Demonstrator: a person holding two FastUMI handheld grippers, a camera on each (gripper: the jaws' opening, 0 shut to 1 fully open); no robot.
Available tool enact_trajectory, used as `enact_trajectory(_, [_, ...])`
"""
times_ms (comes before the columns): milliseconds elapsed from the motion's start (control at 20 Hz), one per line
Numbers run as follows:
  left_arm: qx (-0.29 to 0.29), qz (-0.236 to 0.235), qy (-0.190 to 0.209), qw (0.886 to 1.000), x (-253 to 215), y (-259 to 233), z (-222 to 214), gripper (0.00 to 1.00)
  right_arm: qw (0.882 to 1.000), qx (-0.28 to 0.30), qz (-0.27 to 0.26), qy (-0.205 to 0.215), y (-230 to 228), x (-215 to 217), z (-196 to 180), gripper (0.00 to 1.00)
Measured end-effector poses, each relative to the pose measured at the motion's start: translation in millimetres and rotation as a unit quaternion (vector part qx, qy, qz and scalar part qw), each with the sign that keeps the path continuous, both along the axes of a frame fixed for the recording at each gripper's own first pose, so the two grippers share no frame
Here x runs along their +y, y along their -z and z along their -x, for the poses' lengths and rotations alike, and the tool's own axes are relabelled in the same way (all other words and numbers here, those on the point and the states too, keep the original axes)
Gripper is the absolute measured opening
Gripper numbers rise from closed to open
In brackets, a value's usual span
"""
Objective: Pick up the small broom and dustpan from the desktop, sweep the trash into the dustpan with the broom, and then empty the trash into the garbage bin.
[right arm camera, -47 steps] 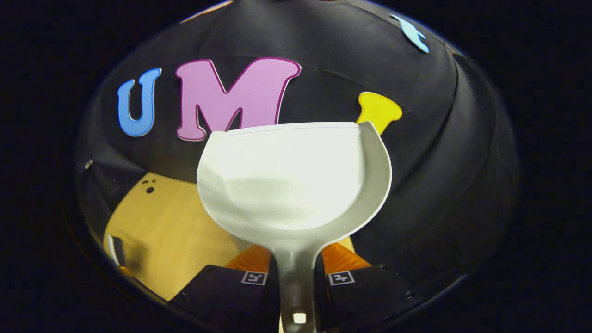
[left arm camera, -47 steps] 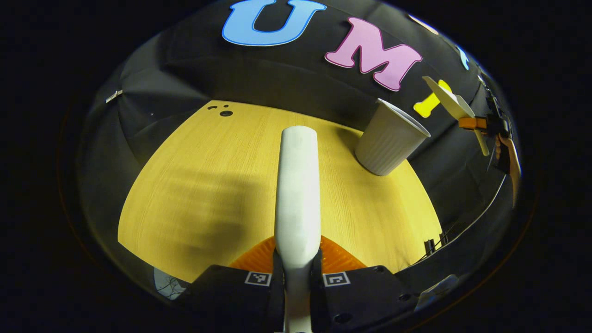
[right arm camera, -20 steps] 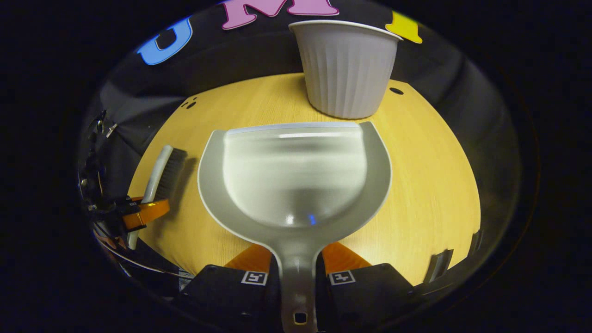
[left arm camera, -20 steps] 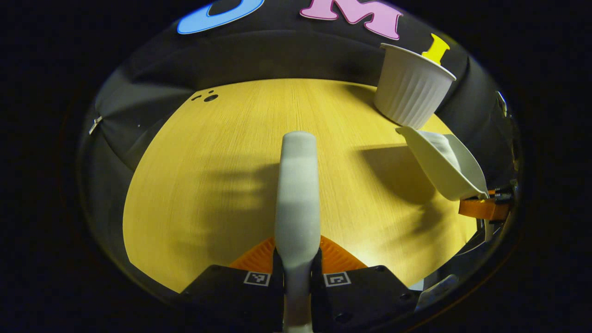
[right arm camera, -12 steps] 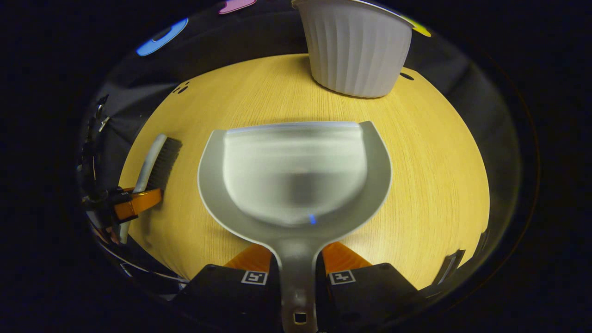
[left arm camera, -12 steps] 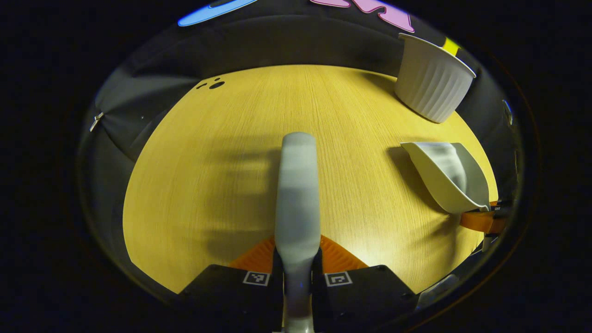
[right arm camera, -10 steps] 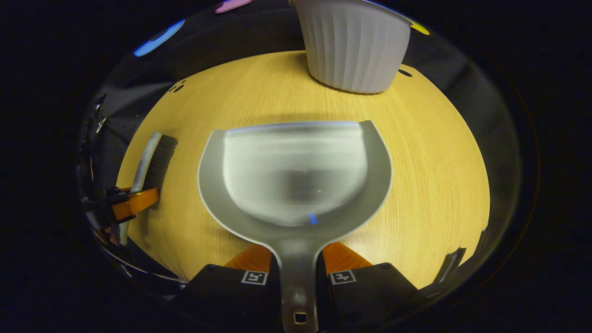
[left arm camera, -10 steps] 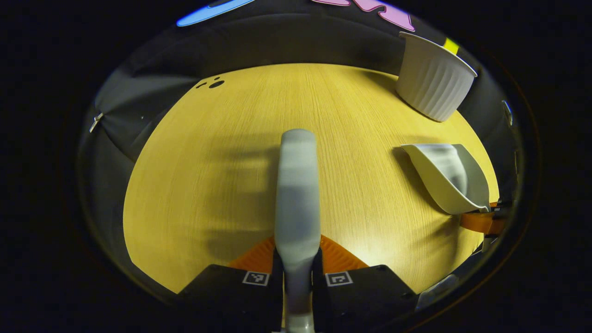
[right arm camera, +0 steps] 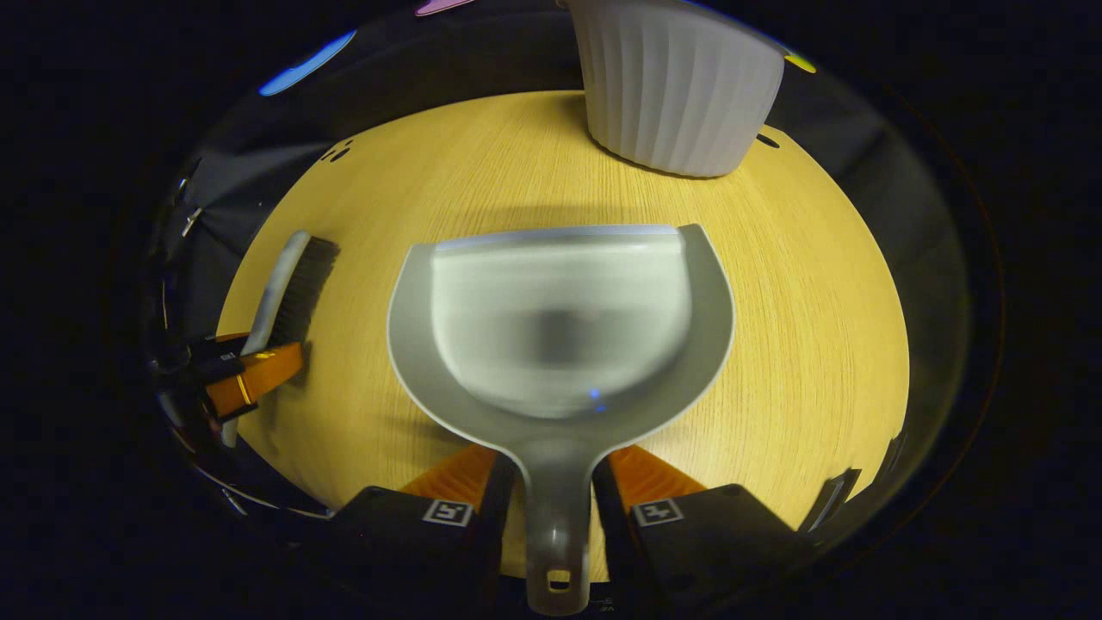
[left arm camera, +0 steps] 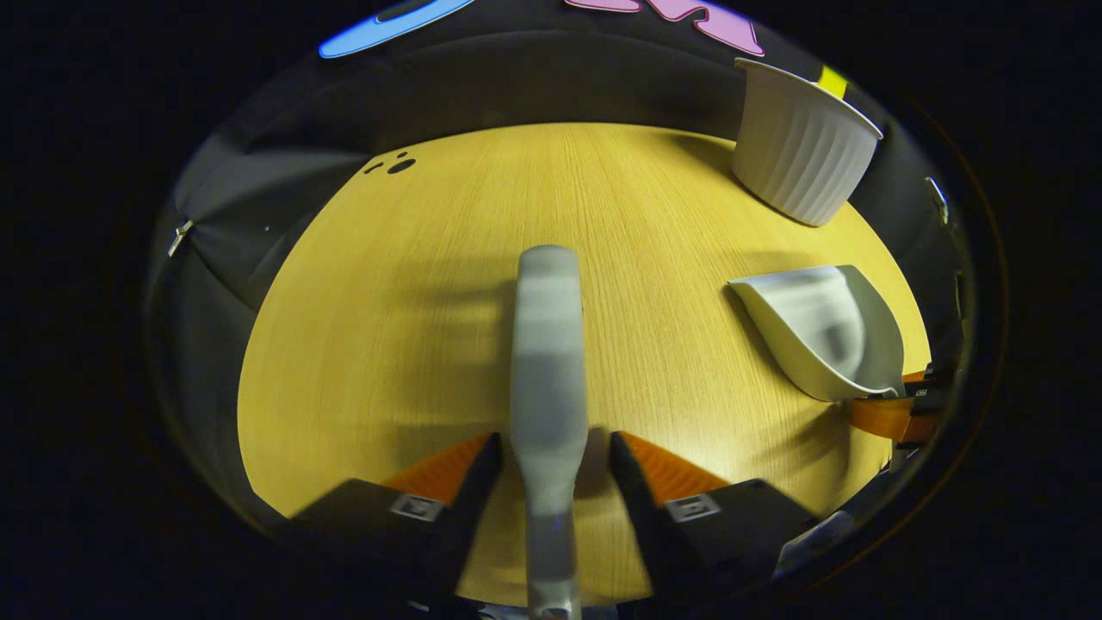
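In the left gripper view, the left gripper (left arm camera: 548, 452) stands spread at the bottom of the frame, its jaws apart on either side of the small broom (left arm camera: 548, 362) with gaps showing, so it is released. The broom runs up the middle of the frame and seems to lie on the desktop (left arm camera: 413, 284). It looks like light, stiff plastic with a smooth, rather slippery back; the narrow handle end between the jaws is the natural place to take hold. At right centre lies the dustpan (left arm camera: 826, 331), well apart from the broom, and the ribbed white garbage bin (left arm camera: 801, 146) stands upright at upper right, near the table's far edge.

In the right gripper view, the right gripper (right arm camera: 555, 508) is also slack: its jaws stand clear of the dustpan (right arm camera: 560, 336) handle, which passes between them at bottom centre. The pan fills the middle, and looks empty, thin and light, rigid; the handle stub is the grip point. The bin (right arm camera: 680, 95) stands at top centre, just beyond the pan's lip. The broom (right arm camera: 288, 288) with dark bristles lies at left, with the other gripper (right arm camera: 245, 375) at its handle. No trash is visible on the wood, and nothing blocks either tool.
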State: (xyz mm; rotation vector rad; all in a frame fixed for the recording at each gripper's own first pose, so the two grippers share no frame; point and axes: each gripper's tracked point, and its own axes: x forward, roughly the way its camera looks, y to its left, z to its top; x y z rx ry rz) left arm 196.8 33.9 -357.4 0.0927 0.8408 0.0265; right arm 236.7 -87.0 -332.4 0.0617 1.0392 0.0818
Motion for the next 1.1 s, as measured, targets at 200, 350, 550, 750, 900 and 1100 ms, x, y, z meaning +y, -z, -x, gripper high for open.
enact_trajectory(200, [-0.061, 0.014, 0.011, 0.998, -6.7, -42.4, 8.8, 0.95, 0.999, -0.034, 0.002, 0.007, -31.9, -4.9, -0.2, 1.0])
enact_trajectory(350, [-0.124, 0.024, 0.022, 0.992, -10.5, -87.8, 26.3, 0.95, 0.996, -0.089, -0.001, 0.022, -66.4, -6.8, 0.9, 1.0])
enact_trajectory(550, [-0.224, 0.019, 0.037, 0.974, -20.1, -159.2, 55.8, 0.95, 0.981, -0.192, -0.002, 0.041, -130.5, -17.6, 2.5, 1.0])
enact_trajectory(750, [-0.314, 0.001, 0.027, 0.949, -25.7, -216.1, 91.5, 0.95, 0.953, -0.3, 0.019, 0.043, -197.4, -27.6, 16.3, 0.99])
enact_trajectory(900, [-0.368, 0.007, 0.03, 0.929, -37.8, -248.5, 122.0, 0.95, 0.928, -0.37, 0.024, 0.039, -238.8, -25.5, 34.9, 0.99])
enact_trajectory(1100, [-0.413, 0.015, 0.035, 0.91, -53.3, -270.0, 158.2, 0.95, 0.9, -0.431, 0.032, 0.049, -273.2, -22.9, 63.0, 1.0])
